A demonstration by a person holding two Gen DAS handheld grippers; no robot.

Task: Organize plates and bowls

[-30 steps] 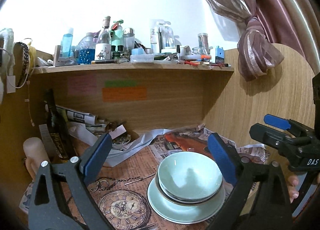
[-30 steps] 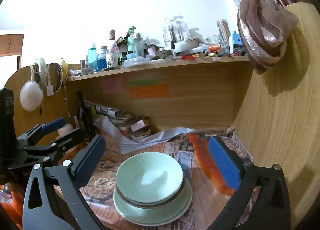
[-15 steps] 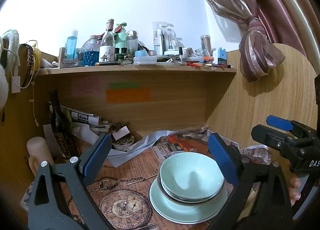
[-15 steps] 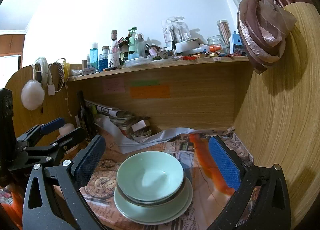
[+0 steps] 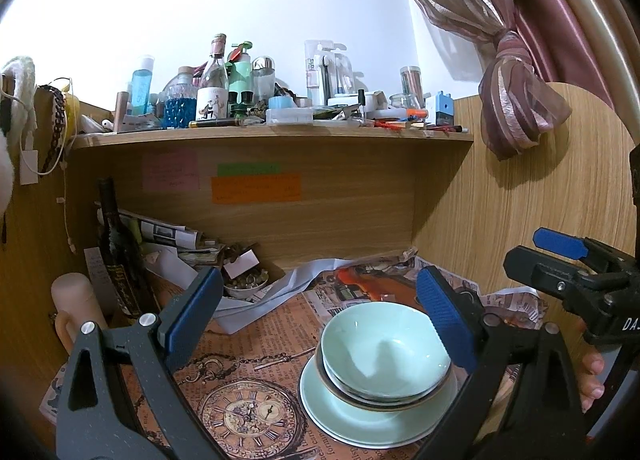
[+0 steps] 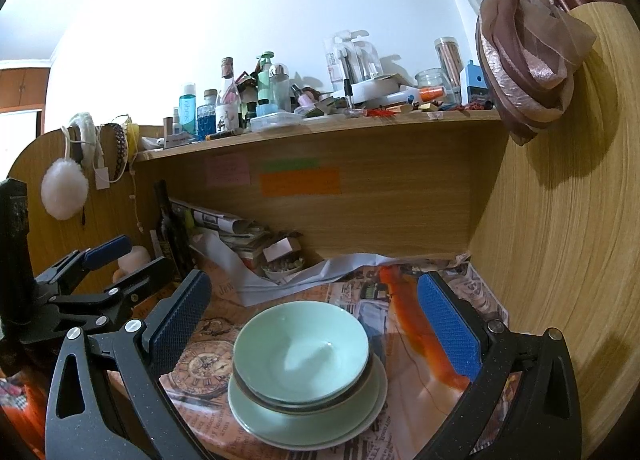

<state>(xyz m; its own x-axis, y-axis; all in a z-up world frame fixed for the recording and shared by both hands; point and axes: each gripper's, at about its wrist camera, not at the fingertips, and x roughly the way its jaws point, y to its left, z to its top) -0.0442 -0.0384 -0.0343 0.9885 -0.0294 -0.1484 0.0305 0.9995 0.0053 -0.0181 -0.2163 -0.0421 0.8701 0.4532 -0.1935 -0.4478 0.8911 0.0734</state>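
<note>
A pale green bowl (image 5: 384, 356) sits nested in another bowl on stacked pale green plates (image 5: 360, 416) on the paper-covered desk. The stack also shows in the right wrist view, bowl (image 6: 300, 348) above plates (image 6: 312, 420). My left gripper (image 5: 316, 316) is open and empty, held above and just left of the stack. My right gripper (image 6: 312, 320) is open and empty, with the stack low between its fingers. The right gripper also shows at the right edge of the left wrist view (image 5: 560, 260). The left gripper shows at the left of the right wrist view (image 6: 108, 264).
A dark bottle (image 5: 116, 256), rolled newspapers (image 5: 168, 232) and a small dish of trinkets (image 5: 244, 284) crowd the back left corner. A shelf (image 5: 272, 132) full of bottles hangs overhead. A wooden side panel (image 6: 560, 240) closes the right side.
Both grippers have risen and drawn back slightly, so the stack sits a little lower in both views. The bowls and plates have not moved.
</note>
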